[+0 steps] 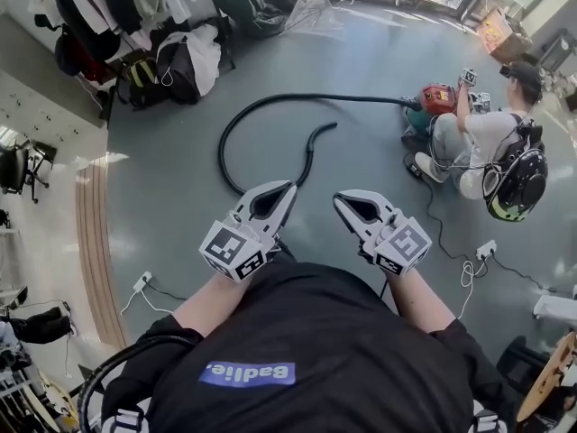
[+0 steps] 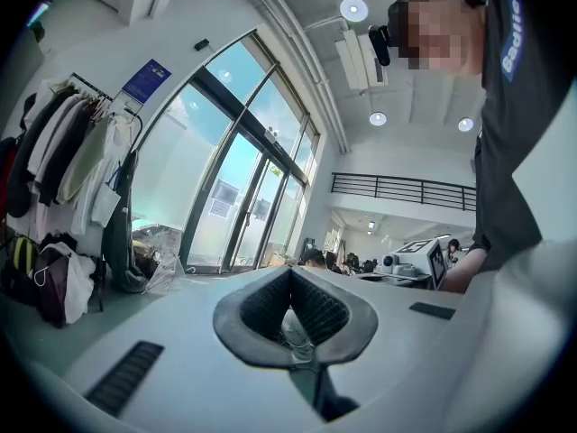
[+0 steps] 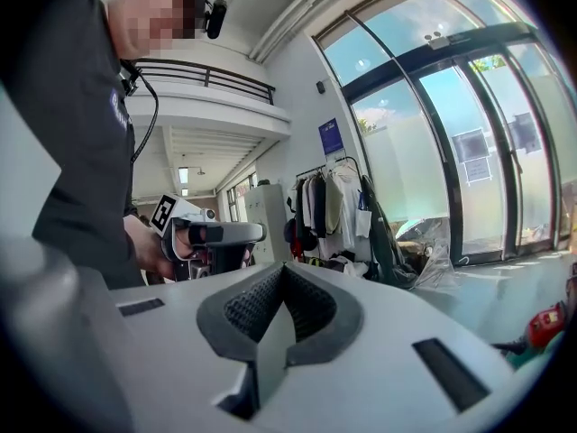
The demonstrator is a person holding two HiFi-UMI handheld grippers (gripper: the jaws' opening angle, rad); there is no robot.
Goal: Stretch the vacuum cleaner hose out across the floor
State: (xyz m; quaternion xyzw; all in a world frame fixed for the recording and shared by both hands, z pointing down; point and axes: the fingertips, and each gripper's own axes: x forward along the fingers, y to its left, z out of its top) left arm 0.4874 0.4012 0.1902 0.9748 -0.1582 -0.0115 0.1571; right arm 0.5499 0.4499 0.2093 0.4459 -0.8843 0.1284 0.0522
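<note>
surface: grey floor | on it: curled black hose, red vacuum cleaner, bags, power strip

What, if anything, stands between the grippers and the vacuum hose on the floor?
Nothing visible does. The left gripper and right gripper, both shut and empty, are held above the curled hose, with only bare floor around it.
</note>
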